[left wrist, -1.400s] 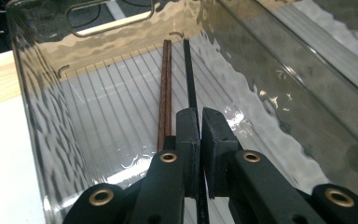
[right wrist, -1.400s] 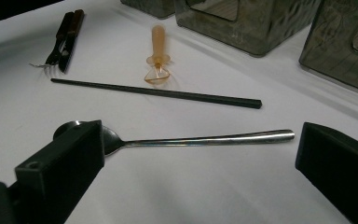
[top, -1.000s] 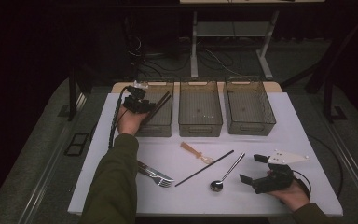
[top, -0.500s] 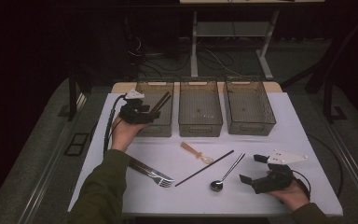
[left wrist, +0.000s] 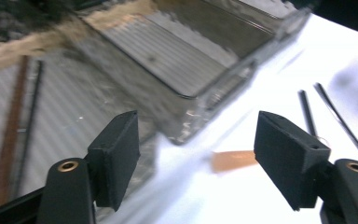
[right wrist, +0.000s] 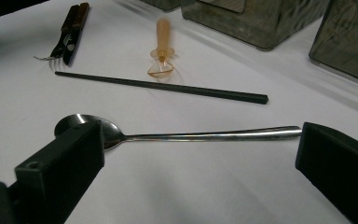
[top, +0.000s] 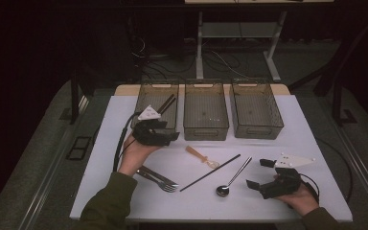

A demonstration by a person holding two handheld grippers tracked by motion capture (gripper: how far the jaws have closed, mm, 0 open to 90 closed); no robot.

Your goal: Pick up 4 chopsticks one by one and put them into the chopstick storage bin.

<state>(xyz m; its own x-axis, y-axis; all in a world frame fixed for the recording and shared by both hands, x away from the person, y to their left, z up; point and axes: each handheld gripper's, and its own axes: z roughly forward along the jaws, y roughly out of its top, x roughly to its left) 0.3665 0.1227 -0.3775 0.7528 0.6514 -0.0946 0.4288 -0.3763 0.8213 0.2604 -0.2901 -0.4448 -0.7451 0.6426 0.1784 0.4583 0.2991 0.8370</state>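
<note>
Tongs: left (top: 172,135), right (top: 260,173), both open; three bins (top: 205,111); forks (top: 158,176), maybe two.

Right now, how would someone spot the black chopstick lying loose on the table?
Start at the white mat, in front of the middle bin. The black chopstick lies slanted between the small orange spoon and the metal spoon: thin, straight, dark, with no bowl.
</note>
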